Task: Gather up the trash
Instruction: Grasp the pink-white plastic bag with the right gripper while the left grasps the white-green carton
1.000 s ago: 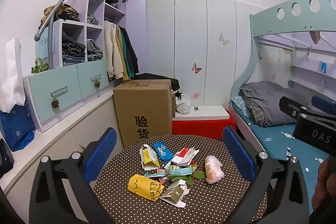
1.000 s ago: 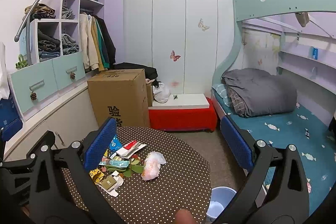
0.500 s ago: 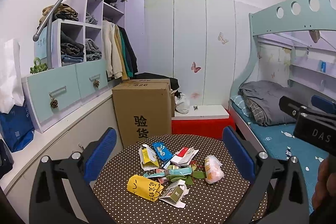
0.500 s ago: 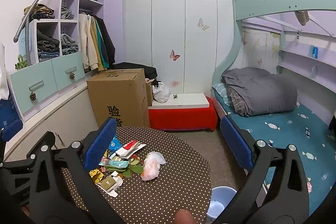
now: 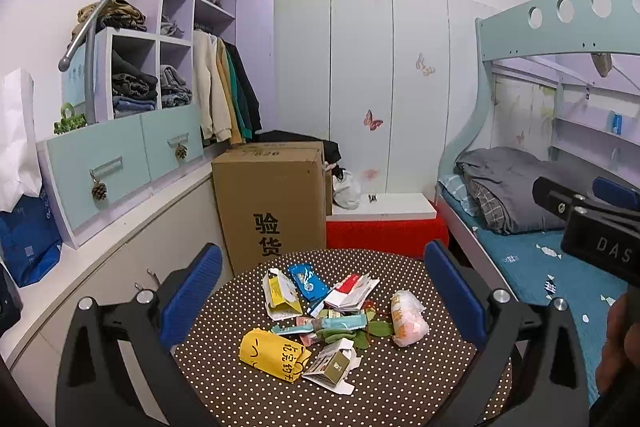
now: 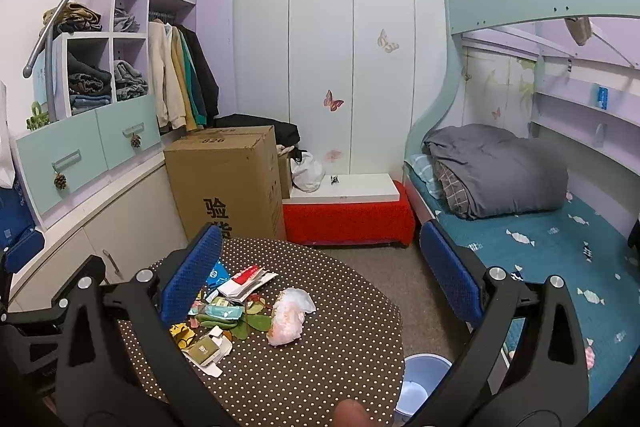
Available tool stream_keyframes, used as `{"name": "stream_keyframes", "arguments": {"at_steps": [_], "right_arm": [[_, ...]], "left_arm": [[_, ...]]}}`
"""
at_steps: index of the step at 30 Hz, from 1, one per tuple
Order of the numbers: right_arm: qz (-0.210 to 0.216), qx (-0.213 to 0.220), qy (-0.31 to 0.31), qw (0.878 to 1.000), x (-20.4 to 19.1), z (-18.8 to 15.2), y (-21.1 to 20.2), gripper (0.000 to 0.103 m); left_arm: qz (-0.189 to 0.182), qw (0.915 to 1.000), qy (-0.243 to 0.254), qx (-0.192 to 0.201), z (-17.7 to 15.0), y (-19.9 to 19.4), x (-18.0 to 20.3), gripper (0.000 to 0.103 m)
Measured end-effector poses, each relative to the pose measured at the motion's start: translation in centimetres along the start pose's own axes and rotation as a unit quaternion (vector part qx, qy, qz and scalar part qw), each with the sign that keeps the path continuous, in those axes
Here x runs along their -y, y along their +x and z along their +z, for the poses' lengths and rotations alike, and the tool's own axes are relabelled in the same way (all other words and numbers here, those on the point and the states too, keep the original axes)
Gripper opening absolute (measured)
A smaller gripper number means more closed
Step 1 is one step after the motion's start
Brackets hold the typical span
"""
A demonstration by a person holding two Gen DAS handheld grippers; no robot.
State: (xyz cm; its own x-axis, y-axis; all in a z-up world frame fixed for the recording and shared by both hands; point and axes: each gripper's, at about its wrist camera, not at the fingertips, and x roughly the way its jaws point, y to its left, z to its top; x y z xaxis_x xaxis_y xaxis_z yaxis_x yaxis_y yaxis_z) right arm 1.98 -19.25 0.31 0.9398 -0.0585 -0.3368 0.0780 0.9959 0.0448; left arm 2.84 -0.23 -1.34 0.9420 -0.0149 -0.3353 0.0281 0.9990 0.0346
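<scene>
Trash pile [image 5: 328, 319] lay near tabletop [image 5: 400, 399] centre, nothing yet collected. Left gripper [image 5: 320, 303] hovered above pile, jaws spread wide, empty. Right gripper [image 6: 320, 279] hung over right edge, jaws likewise parted, empty. Blue bin [image 6: 420, 379] stood on floor just beside right edge. Judged best start: take outlying white-pink bag [image 6: 290, 315] first, pinch crumpled body low, lift clear, carry over edge to bin. Flat wrappers likely need edge pinch.
</scene>
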Motion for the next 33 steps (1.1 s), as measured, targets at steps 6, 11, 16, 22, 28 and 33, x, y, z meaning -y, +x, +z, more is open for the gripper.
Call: {"name": "stream_keyframes", "arguments": {"at_steps": [6, 11, 16, 22, 28, 33], "right_arm": [[-0.003, -0.023, -0.001, 1.0, 0.0, -0.8, 2.4, 0.097], [-0.011, -0.07, -0.004, 0.998, 0.2, -2.7, 6.5, 0.097], [-0.016, -0.12, -0.002, 0.993, 1.0, -5.2, 10.4, 0.097], [-0.016, -0.184, 0.006, 0.983, 2.2, -8.5, 14.5, 0.097], [0.004, -0.239, 0.015, 0.971, 2.8, -11.6, 18.3, 0.097], [0.044, -0.277, 0.013, 0.96, 1.4, -13.7, 21.5, 0.097]], "left_arm": [[-0.004, 0.9995, 0.001, -0.032, -1.4, 2.2, -0.5, 0.099], [-0.007, 0.9962, 0.004, -0.087, -4.0, 5.8, -1.2, 0.099], [-0.018, 0.9876, 0.017, -0.155, -8.0, 10.1, -1.6, 0.099], [-0.045, 0.9722, 0.052, -0.224, -12.5, 14.6, -0.2, 0.099], [-0.055, 0.9593, 0.083, -0.264, -14.9, 17.5, 1.0, 0.078], [-0.056, 0.9537, 0.097, -0.279, -16.0, 18.7, 1.3, 0.068]]}}
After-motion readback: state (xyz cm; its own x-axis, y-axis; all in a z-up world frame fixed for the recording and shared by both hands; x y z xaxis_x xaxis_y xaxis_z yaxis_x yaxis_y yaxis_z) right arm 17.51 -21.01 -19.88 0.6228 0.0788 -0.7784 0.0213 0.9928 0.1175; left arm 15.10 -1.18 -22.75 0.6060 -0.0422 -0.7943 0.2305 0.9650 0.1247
